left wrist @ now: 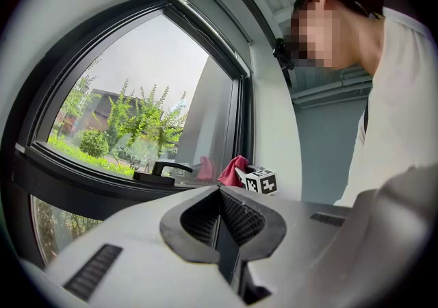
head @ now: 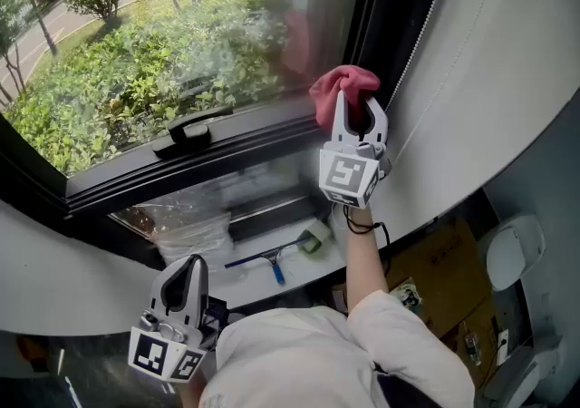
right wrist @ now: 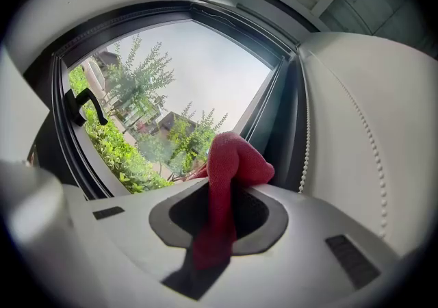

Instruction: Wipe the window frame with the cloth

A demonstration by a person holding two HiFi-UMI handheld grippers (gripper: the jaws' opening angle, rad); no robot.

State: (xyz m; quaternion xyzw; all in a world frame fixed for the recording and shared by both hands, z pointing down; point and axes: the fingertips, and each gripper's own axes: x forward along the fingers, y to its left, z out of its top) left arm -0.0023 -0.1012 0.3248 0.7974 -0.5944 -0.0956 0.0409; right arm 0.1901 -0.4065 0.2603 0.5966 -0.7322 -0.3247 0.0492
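The right gripper point(head: 355, 112) jaws pinch a red cloth point(head: 340, 84) at the window frame point(head: 254, 140). The left gripper point(head: 186, 272) jaws are pressed together

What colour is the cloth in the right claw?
Pinkish red; the cloth shows best in the right gripper view.

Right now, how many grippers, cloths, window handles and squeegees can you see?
Grippers: 2 (left gripper, right gripper)
Cloth: 1
Handle: 1
Squeegee: 1
Total: 5
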